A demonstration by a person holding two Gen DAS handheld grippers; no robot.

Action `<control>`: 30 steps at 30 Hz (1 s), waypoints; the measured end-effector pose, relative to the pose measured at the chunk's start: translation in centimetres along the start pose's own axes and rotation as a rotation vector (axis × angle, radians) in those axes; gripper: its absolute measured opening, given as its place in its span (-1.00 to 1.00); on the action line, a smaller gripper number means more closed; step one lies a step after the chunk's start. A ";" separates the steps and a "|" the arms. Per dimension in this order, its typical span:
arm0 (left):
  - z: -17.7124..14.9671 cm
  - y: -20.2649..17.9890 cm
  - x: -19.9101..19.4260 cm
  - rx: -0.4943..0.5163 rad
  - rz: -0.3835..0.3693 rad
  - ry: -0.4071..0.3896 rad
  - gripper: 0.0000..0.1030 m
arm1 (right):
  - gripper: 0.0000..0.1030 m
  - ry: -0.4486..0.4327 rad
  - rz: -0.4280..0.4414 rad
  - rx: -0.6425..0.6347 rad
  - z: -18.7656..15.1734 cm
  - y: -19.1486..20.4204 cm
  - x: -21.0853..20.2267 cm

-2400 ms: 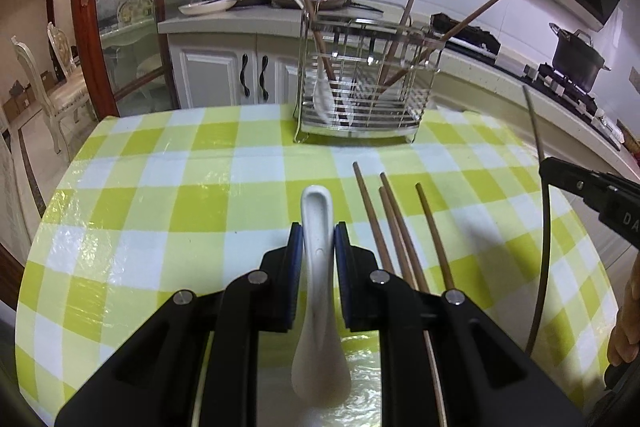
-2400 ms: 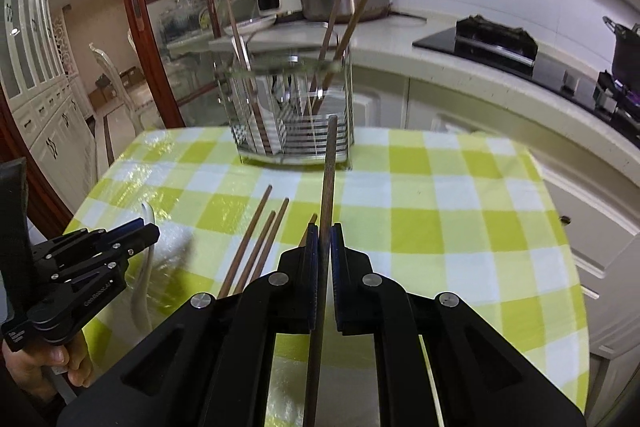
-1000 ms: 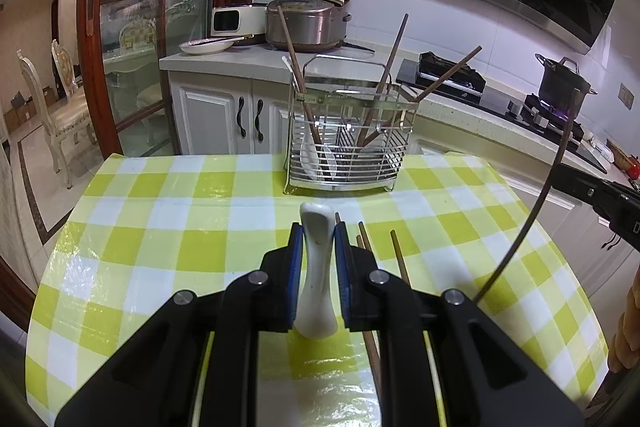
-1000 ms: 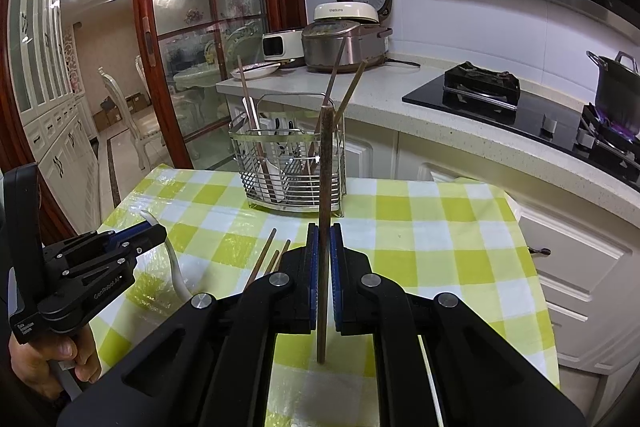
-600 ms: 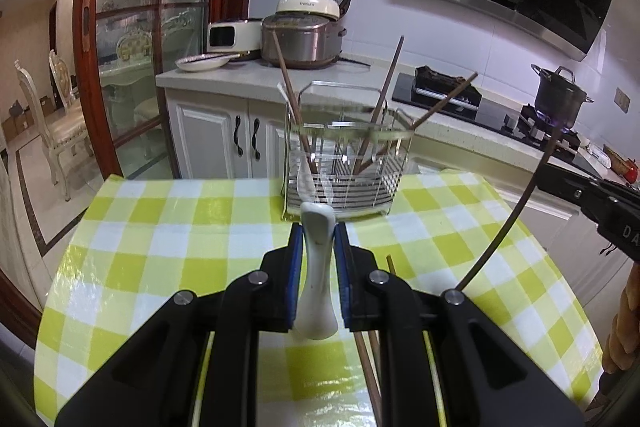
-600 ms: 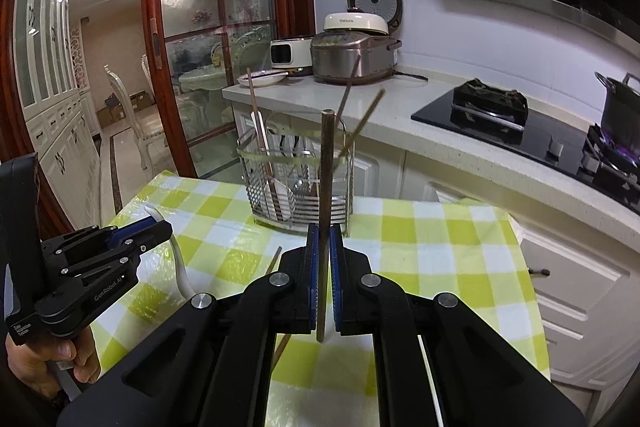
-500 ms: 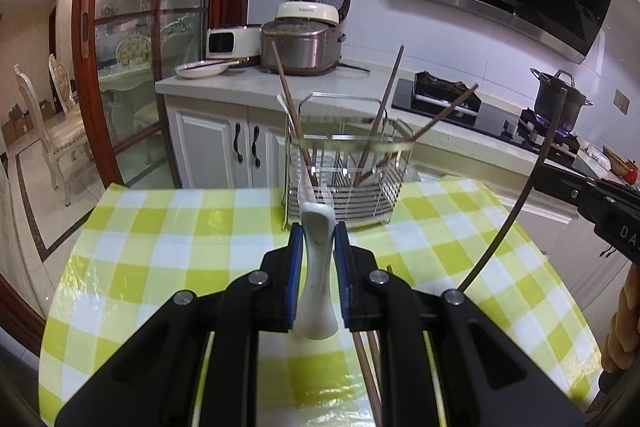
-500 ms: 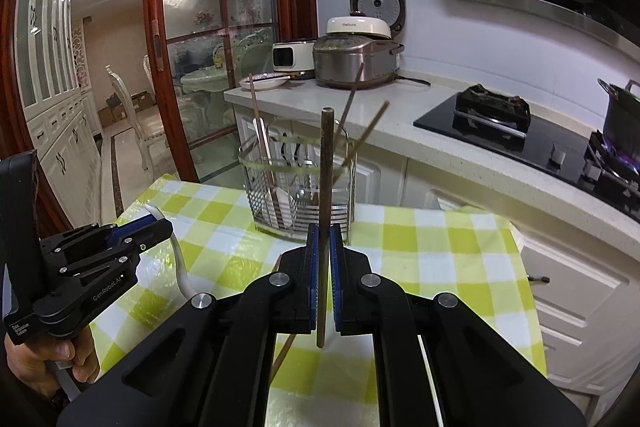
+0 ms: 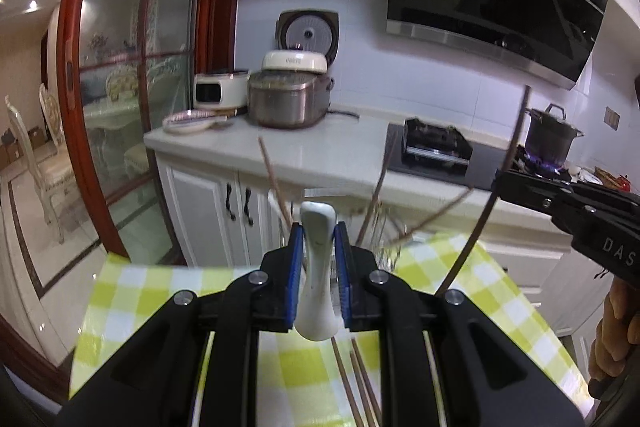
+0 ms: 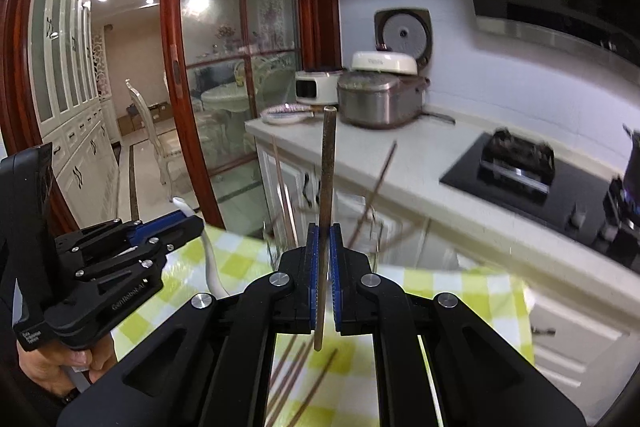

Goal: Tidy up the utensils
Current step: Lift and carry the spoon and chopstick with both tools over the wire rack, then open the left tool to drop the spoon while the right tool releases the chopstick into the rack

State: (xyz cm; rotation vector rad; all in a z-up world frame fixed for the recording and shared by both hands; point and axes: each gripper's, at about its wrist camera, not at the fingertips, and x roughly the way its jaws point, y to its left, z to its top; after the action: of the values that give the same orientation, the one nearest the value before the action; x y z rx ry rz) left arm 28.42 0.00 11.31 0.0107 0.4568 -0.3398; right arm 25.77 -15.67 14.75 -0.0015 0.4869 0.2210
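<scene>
My left gripper (image 9: 317,227) is shut on a white ceramic spoon (image 9: 316,267), held upright above the table. It also shows in the right wrist view (image 10: 188,219), at the left. My right gripper (image 10: 324,227) is shut on a brown chopstick (image 10: 327,187), held upright; the gripper shows at the right of the left wrist view (image 9: 500,179). The wire utensil rack (image 9: 384,227) with chopsticks (image 9: 272,179) stands just behind both grippers, mostly hidden and blurred. Loose chopsticks (image 9: 360,379) lie on the checked tablecloth (image 9: 132,291) below.
A kitchen counter (image 9: 320,155) behind the table holds a rice cooker (image 9: 290,99), a plate (image 9: 188,121) and a stove (image 9: 436,149). A pot (image 9: 552,135) sits on a lit burner at the right. A glass door (image 10: 224,107) stands at the left.
Both grippers have lifted their utensils off the table and risen, tilting up toward the rack. The rack now sits low, behind the fingers. Both stay shut.
</scene>
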 end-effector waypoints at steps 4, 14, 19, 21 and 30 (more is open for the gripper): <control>3.0 -0.3 1.0 0.010 -0.007 -0.026 -0.70 | -0.86 -0.032 -0.011 -0.012 3.1 0.1 1.0; 6.4 -0.6 5.3 -0.008 -0.019 -0.054 -0.70 | -0.86 -0.085 -0.049 0.000 6.8 -1.6 4.7; 5.7 -0.2 8.4 -0.039 -0.021 -0.021 -0.70 | -0.86 -0.064 -0.066 0.027 6.0 -3.1 7.3; 5.1 -0.1 9.5 -0.051 -0.027 -0.007 -0.70 | -0.86 -0.049 -0.063 0.038 5.3 -3.5 8.5; 2.1 0.1 13.6 -0.085 -0.043 0.086 -0.69 | -0.85 0.052 -0.063 0.071 2.1 -4.5 12.6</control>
State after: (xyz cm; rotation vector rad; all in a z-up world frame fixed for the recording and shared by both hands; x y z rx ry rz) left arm 40.84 -4.47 7.29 -0.0677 0.5569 -0.3633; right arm 38.54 -17.27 10.58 0.0473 0.5452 0.1424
